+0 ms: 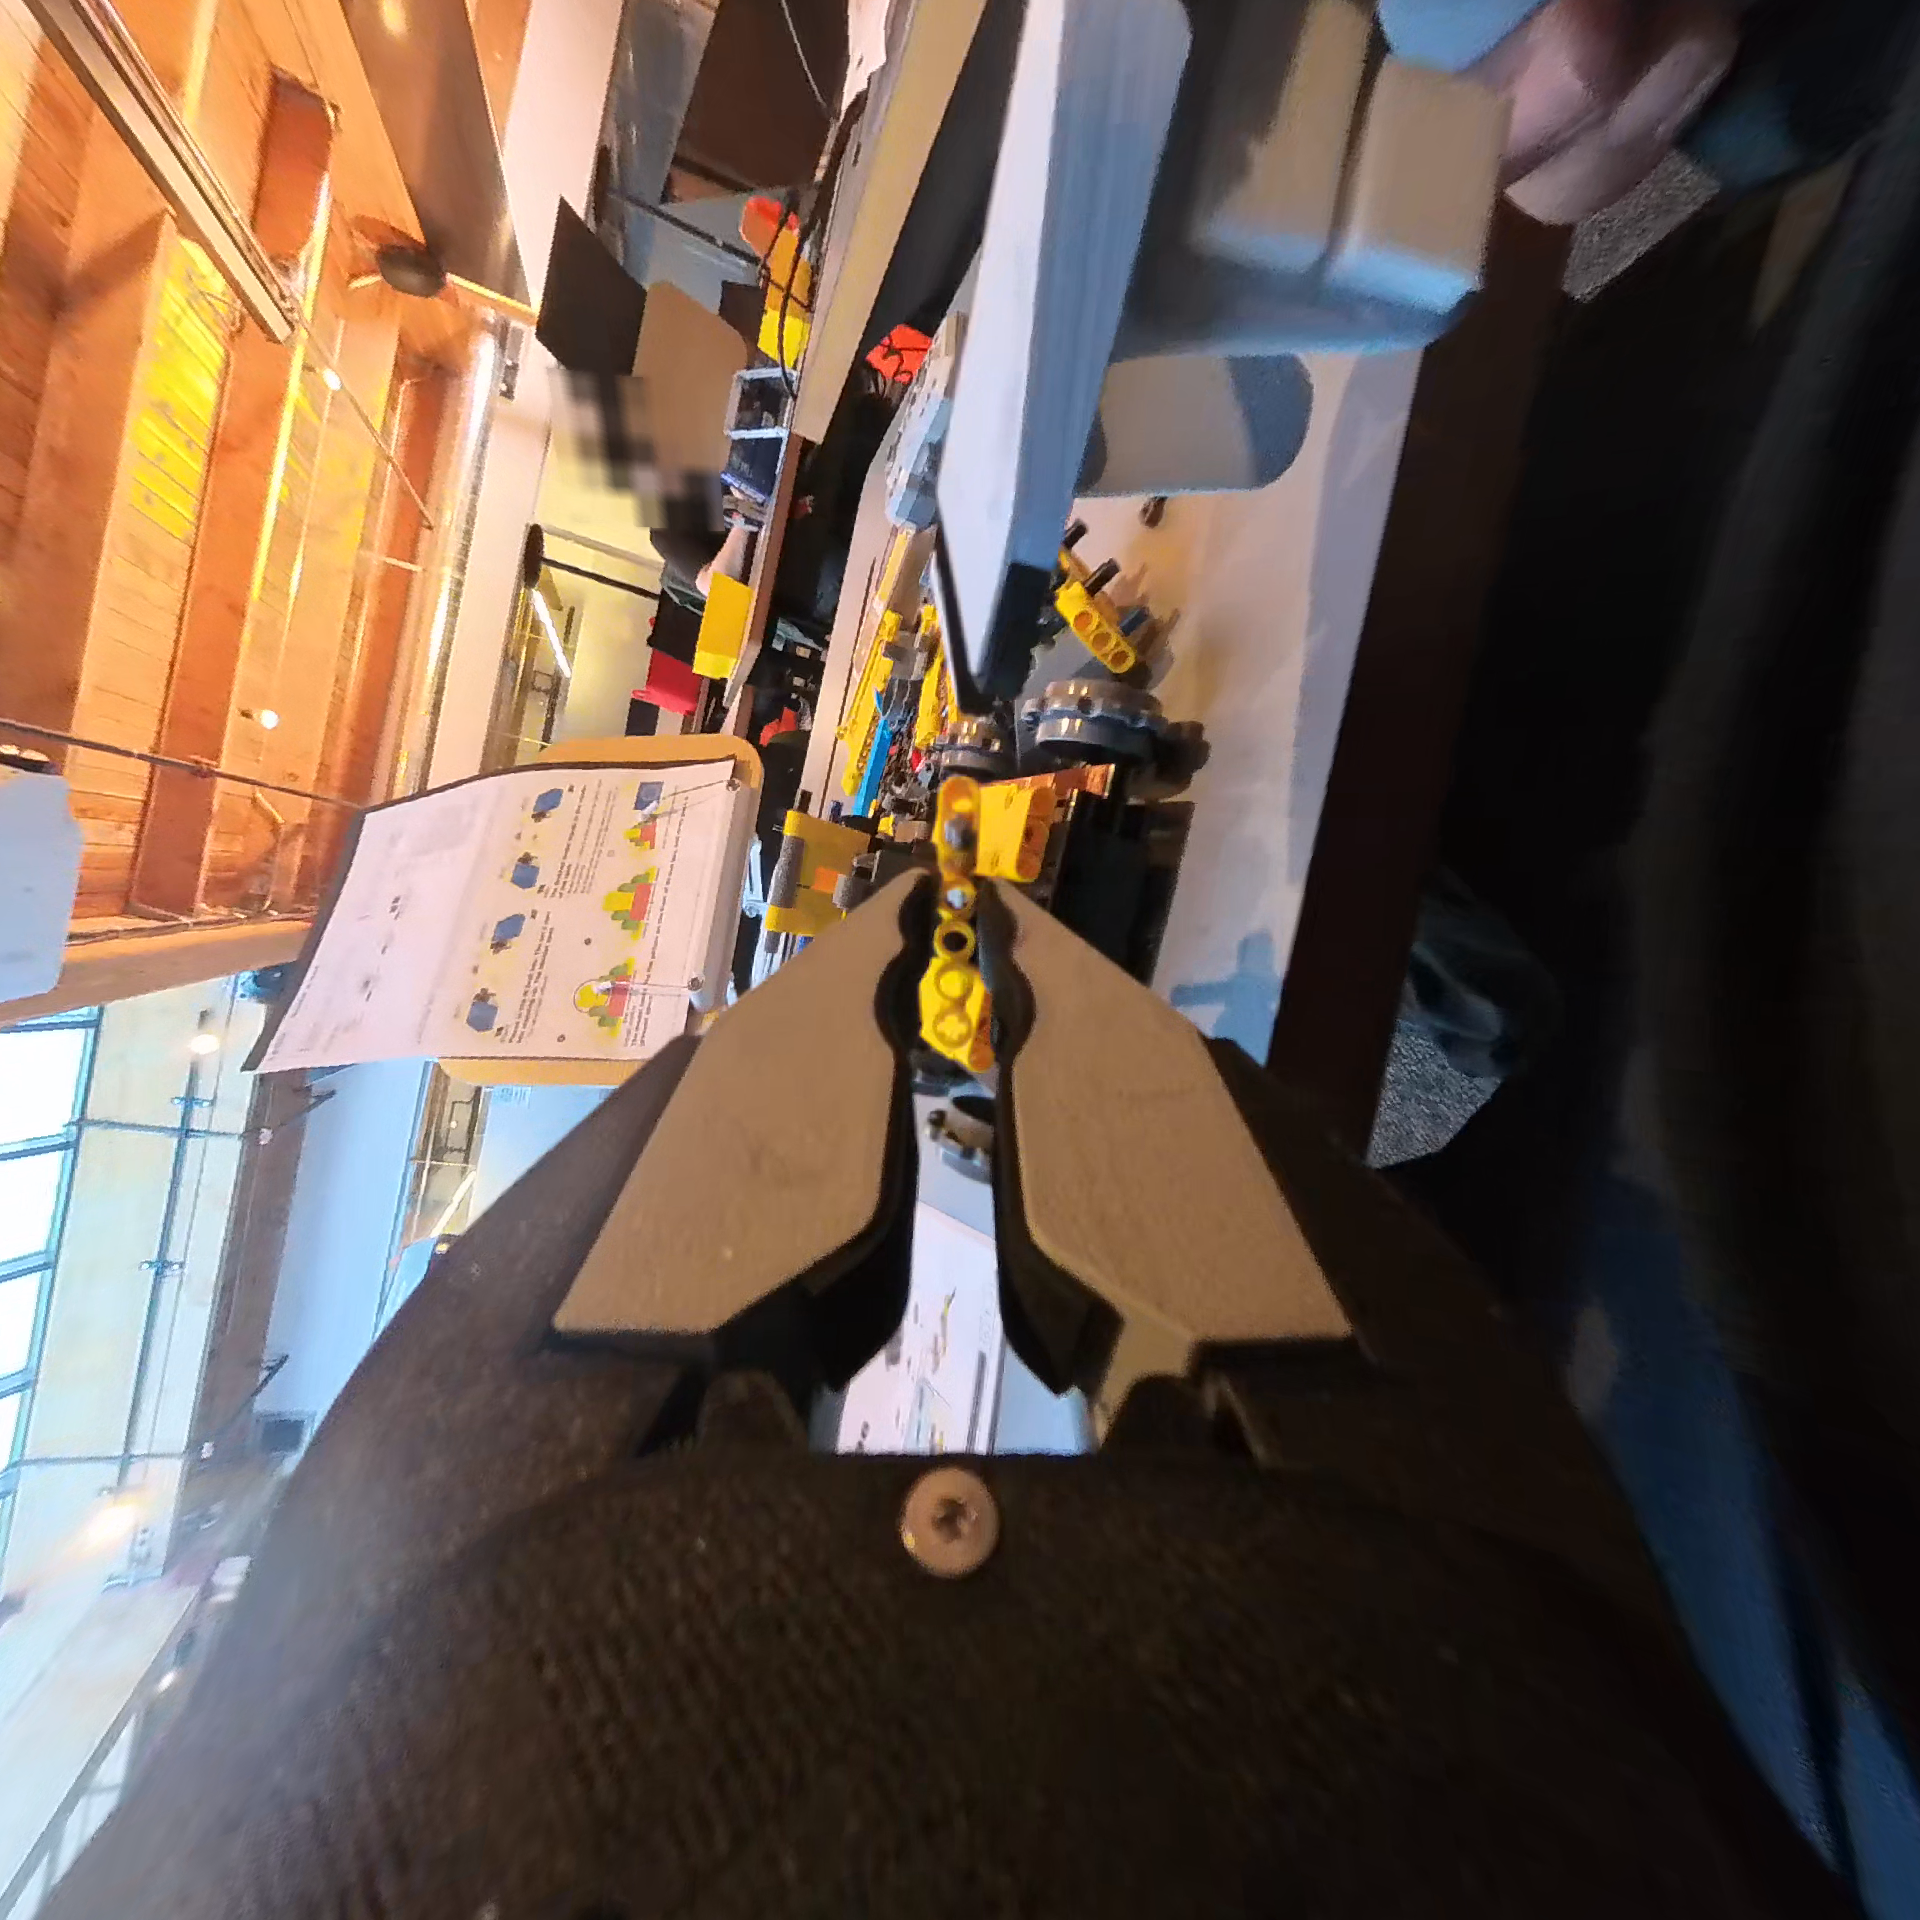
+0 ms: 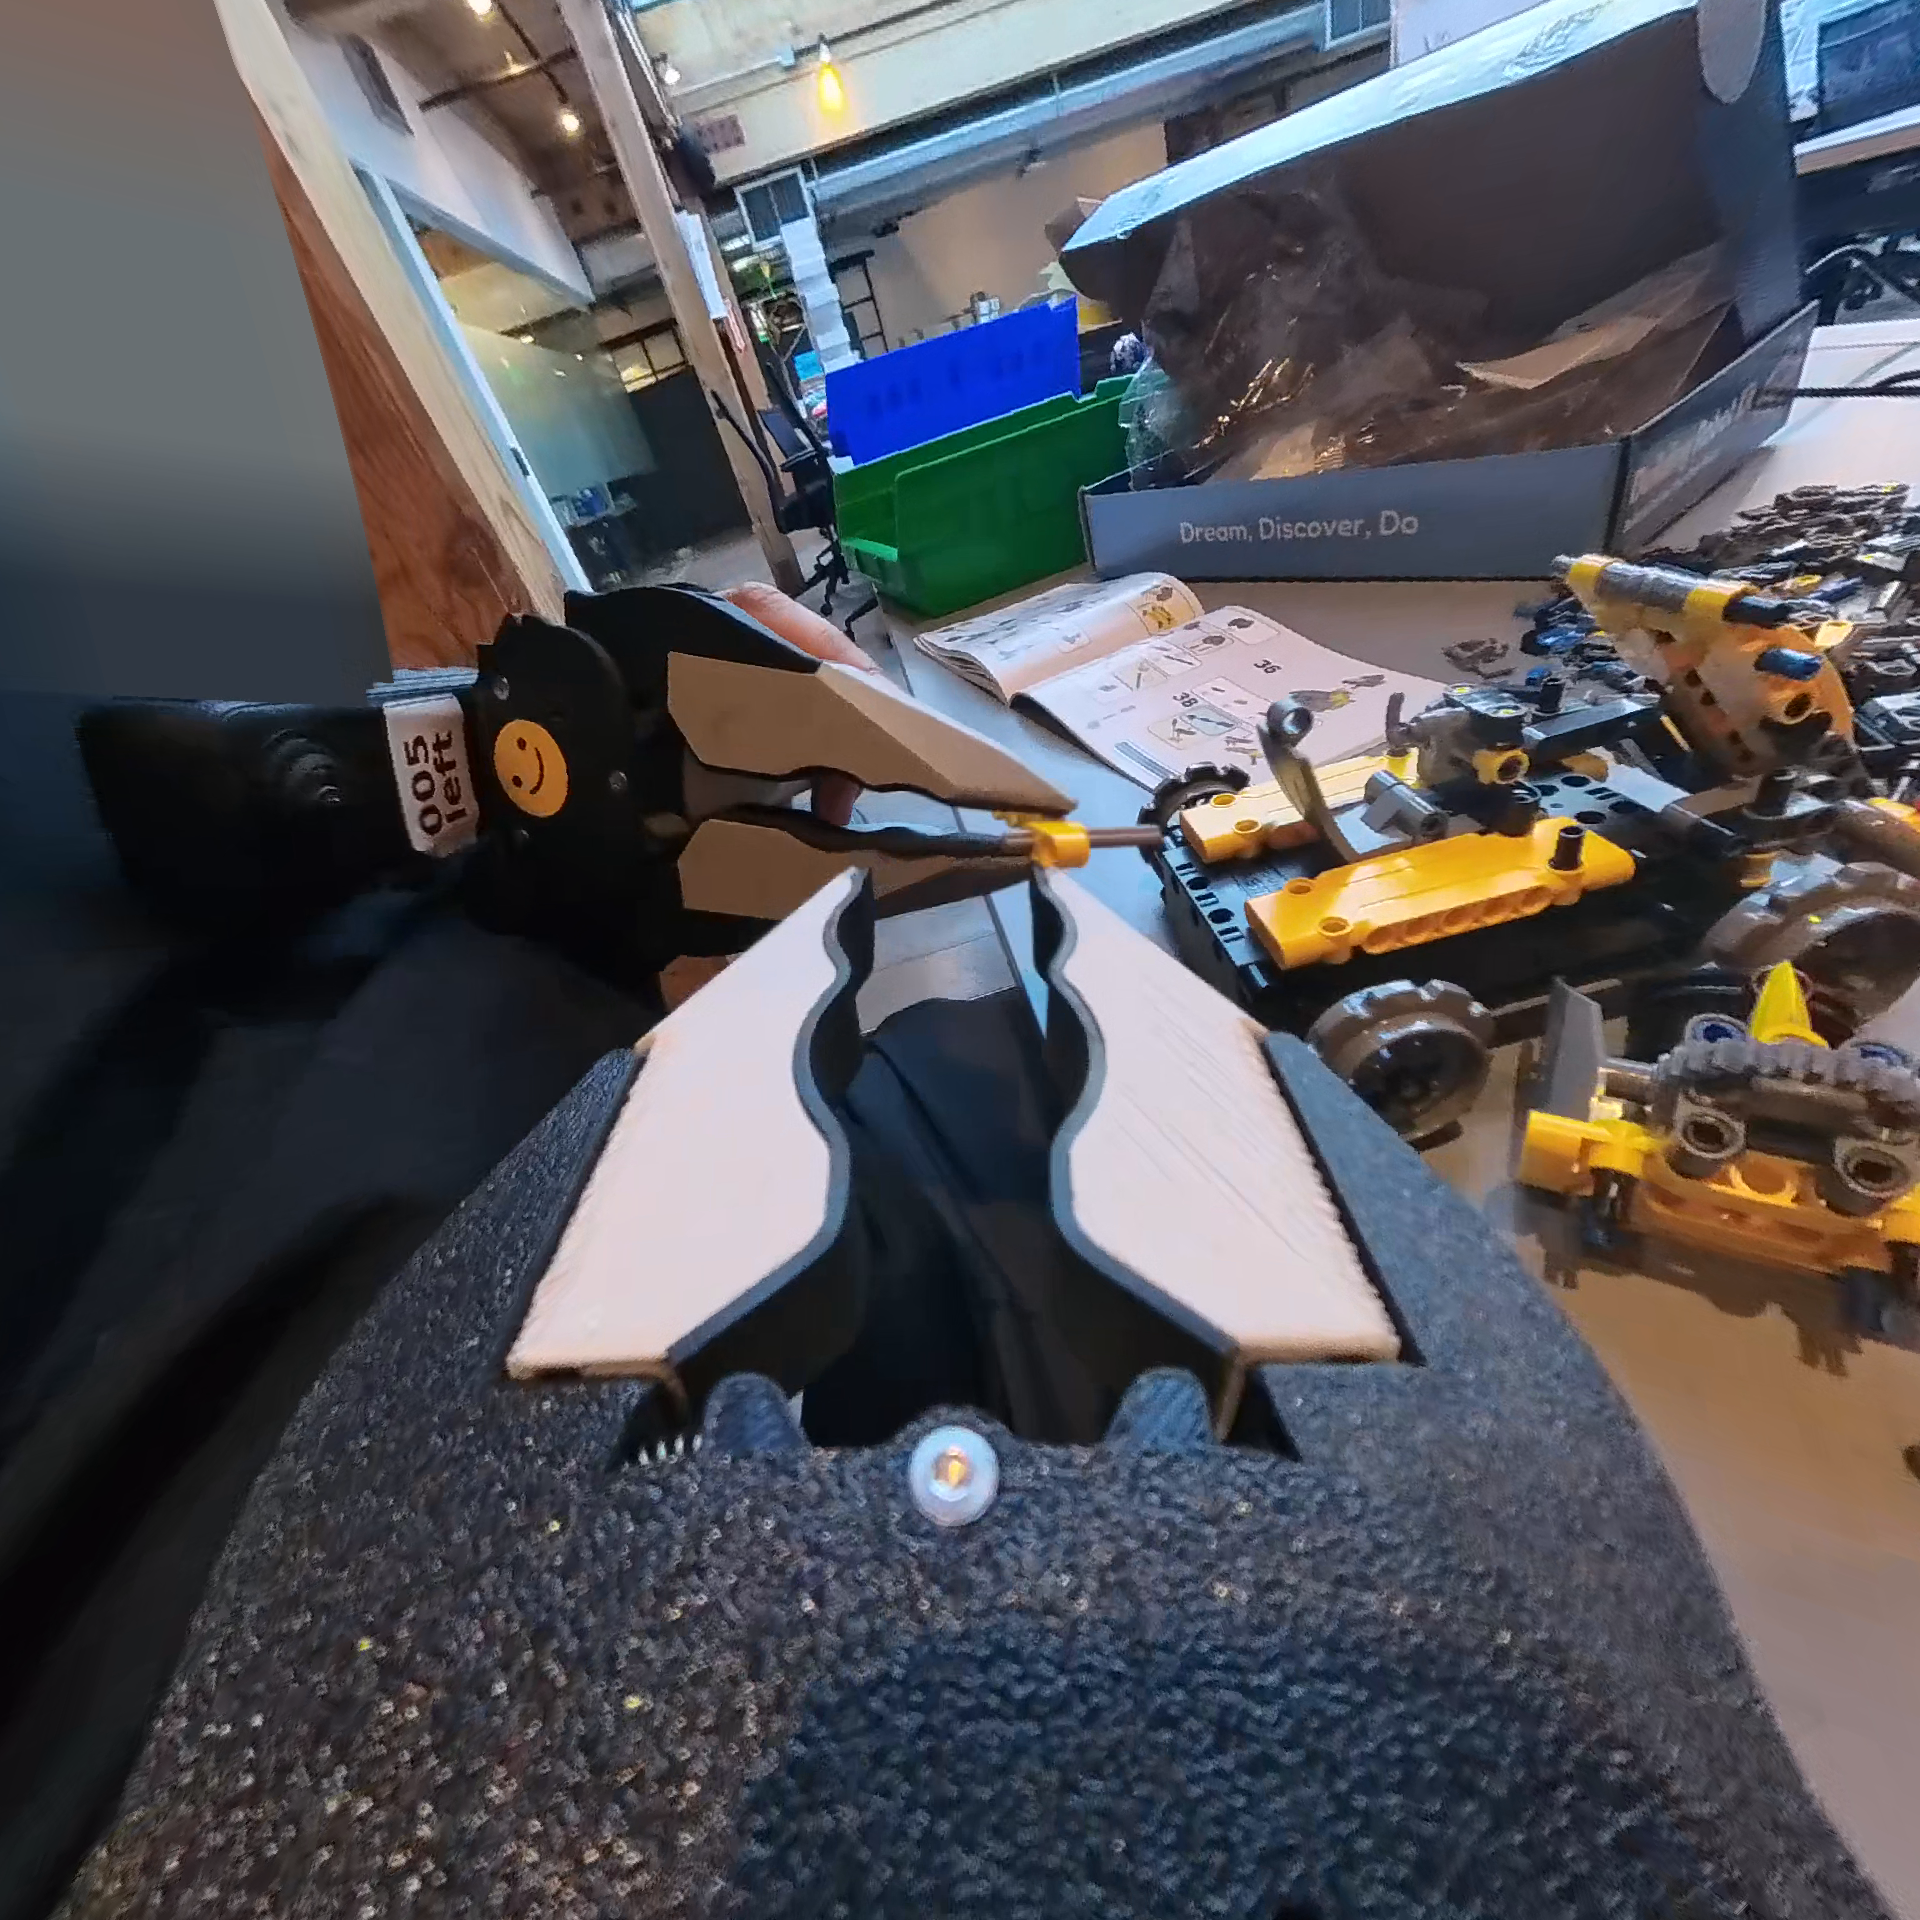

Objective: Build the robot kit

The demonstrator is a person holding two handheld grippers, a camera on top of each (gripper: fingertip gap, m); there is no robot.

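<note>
While the pale bench (image 2: pixel 1714 1455) carries nearly everything, the biggest thing on it is an open dark cardboard box (image 2: pixel 1455 312) with crinkled clear plastic inside, standing at the far side. Beside the box lies an open instruction booklet (image 2: pixel 1164 675), its pages matte and printed with diagrams. Nearer sits a long brick-built vehicle chassis (image 2: pixel 1455 914), black in the frame with glossy yellow perforated panels on top and dark grey ribbed wheels at its side. A smaller yellow and grey brick assembly (image 2: pixel 1745 1164) with a toothed grey ring rests close to the bench's near edge, just beside the chassis. Behind, off the bench, stand a green plastic bin (image 2: pixel 977 509) and a blue one (image 2: pixel 956 384).

Left tool (image 2: pixel 1023 826) has its beige, black-edged fingers pressed together on a slim yellow beam (image 1: pixel 956 997), a hard shiny plastic strip pierced with round holes; a thin grey axle carrying a small yellow connector (image 2: pixel 1060 842) juts from the tip toward the end of the chassis, just short of it. Right tool (image 2: pixel 951 899) hangs with its wavy-edged fingers spread apart and nothing between them, just below the left tool's tip. Both tool bodies are rough, grainy black.
</note>
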